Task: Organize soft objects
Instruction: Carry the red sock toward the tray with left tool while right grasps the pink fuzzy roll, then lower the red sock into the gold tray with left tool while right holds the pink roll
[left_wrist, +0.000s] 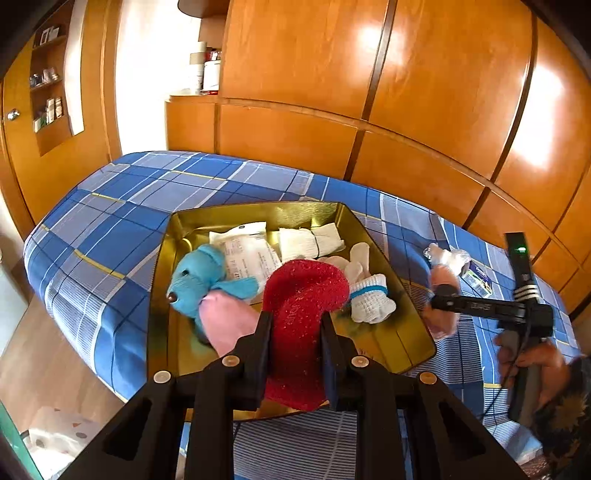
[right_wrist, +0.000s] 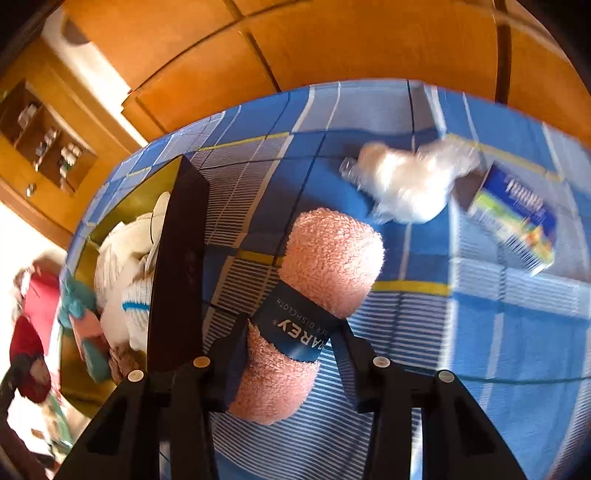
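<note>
1. My left tongs pinch the red sock above the gold tin's near edge.
2. My right tongs clamp the pink dishcloth roll over the bed, beside the tin's right edge.

right gripper fingers clamping pink rolled dishcloth, plaid bedspread

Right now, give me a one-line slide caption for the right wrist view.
Right gripper jaws pinch a rolled pink terry dishcloth by its blue paper band above the blue plaid bedspread.
</note>
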